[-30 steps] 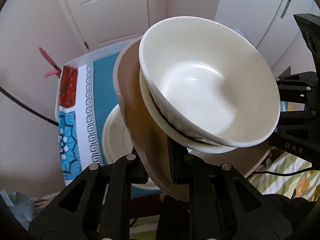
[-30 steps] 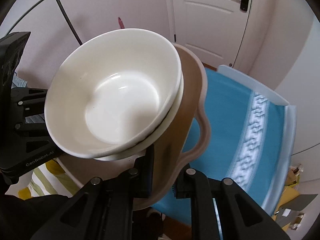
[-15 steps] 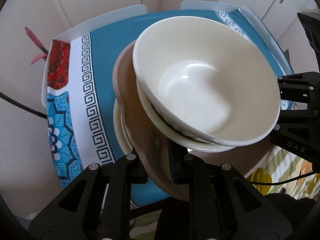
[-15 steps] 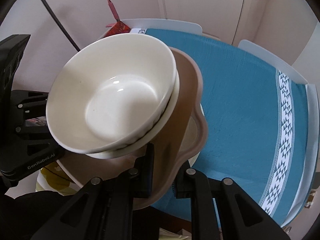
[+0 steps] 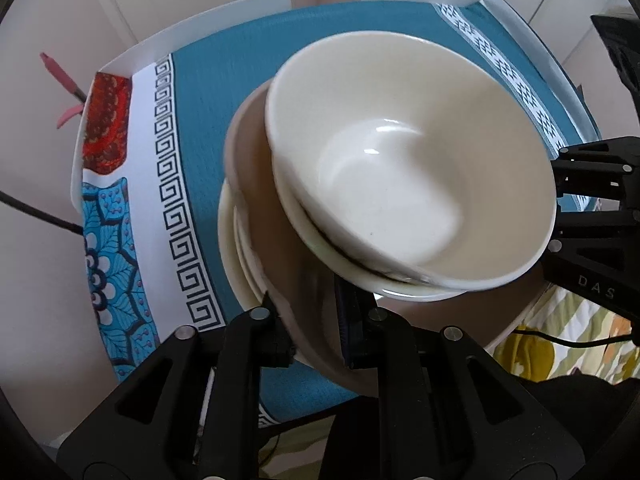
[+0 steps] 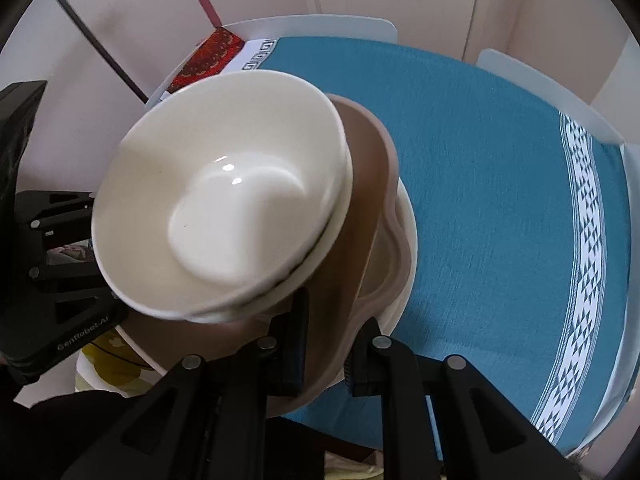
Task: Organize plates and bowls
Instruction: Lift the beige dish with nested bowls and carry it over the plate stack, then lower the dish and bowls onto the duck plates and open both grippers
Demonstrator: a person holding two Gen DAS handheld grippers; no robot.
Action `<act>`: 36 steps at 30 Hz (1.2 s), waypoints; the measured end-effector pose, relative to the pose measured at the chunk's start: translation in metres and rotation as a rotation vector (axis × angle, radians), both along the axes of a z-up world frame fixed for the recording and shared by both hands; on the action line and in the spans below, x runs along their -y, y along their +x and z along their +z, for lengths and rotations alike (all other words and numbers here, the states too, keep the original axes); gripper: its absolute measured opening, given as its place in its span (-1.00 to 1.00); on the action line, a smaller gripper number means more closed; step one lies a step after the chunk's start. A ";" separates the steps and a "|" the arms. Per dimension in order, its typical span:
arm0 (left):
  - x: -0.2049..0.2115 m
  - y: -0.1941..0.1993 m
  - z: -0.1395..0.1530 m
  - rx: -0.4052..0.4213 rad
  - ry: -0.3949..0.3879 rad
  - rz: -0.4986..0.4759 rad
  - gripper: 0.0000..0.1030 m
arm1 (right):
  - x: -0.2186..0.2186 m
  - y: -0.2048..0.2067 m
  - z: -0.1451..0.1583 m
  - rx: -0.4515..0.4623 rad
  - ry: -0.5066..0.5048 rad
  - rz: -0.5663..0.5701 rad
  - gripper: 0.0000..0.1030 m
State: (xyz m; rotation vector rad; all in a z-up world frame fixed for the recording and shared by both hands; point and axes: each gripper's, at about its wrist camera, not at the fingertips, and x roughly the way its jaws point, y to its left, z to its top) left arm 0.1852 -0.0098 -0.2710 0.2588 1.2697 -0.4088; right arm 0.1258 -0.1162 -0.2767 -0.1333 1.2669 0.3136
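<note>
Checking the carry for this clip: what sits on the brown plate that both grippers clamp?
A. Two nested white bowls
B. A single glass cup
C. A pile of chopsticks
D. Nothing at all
A: the two nested white bowls rest on the brown plate, whose edges the left gripper and the right gripper pinch, above a white plate on the blue tablecloth.

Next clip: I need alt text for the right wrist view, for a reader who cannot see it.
The right claw grips the rim of a brown plate carrying two nested cream bowls, tilted above a cream plate on a teal tablecloth. The left claw holds the opposite side.
</note>
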 end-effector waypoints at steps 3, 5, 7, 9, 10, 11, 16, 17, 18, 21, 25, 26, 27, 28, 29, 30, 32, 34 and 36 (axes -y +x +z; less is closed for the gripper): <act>0.000 0.003 -0.001 -0.024 -0.001 0.019 -0.74 | -0.004 -0.002 0.001 -0.004 -0.010 -0.008 -0.72; 0.001 0.006 -0.002 -0.045 0.003 0.029 -0.74 | -0.004 -0.001 0.000 -0.024 0.001 -0.023 -0.69; 0.001 0.009 -0.002 -0.069 0.004 0.033 -0.74 | -0.004 0.001 -0.004 -0.055 0.014 -0.036 -0.59; 0.000 0.012 -0.003 -0.114 0.001 0.036 -0.74 | -0.006 0.001 -0.006 -0.076 0.014 -0.037 -0.56; 0.000 0.013 -0.003 -0.134 -0.001 0.040 -0.74 | -0.008 0.002 -0.006 -0.082 0.004 -0.037 -0.55; 0.000 0.014 -0.003 -0.153 -0.002 0.042 -0.74 | -0.009 0.003 -0.005 -0.092 0.000 -0.039 -0.55; 0.000 0.018 -0.003 -0.229 -0.006 0.031 -0.74 | -0.007 0.012 -0.003 -0.139 0.008 -0.071 -0.54; -0.001 0.019 -0.003 -0.242 -0.012 0.032 -0.74 | -0.007 0.014 -0.003 -0.144 0.007 -0.075 -0.54; -0.002 0.020 -0.003 -0.259 -0.021 0.034 -0.74 | -0.007 0.015 -0.003 -0.149 0.005 -0.078 -0.54; -0.006 0.023 -0.001 -0.298 -0.044 0.035 -0.72 | -0.011 0.018 -0.004 -0.157 -0.005 -0.080 -0.53; -0.007 0.023 0.007 -0.296 -0.028 0.013 -0.71 | -0.012 0.019 0.000 -0.162 -0.011 -0.081 -0.52; -0.008 0.023 0.008 -0.295 -0.023 0.006 -0.71 | -0.010 0.021 0.001 -0.165 -0.010 -0.081 -0.52; -0.009 0.022 0.009 -0.296 -0.021 0.004 -0.71 | -0.010 0.021 0.002 -0.169 -0.008 -0.082 -0.52; -0.010 0.022 0.009 -0.300 -0.020 0.005 -0.71 | -0.010 0.022 0.002 -0.171 -0.008 -0.082 -0.52; -0.011 0.022 0.009 -0.302 -0.023 0.006 -0.71 | -0.011 0.022 0.002 -0.174 -0.010 -0.080 -0.52; -0.012 0.022 0.010 -0.305 -0.024 0.009 -0.71 | -0.011 0.021 0.004 -0.175 -0.014 -0.080 -0.52; -0.011 0.021 0.011 -0.303 -0.030 0.013 -0.71 | -0.010 0.021 0.007 -0.175 -0.023 -0.080 -0.52; -0.011 0.020 0.011 -0.299 -0.028 0.016 -0.71 | -0.009 0.023 0.007 -0.178 -0.021 -0.087 -0.52; -0.013 0.018 0.012 -0.294 -0.026 0.023 -0.71 | -0.009 0.023 0.010 -0.170 -0.029 -0.086 -0.51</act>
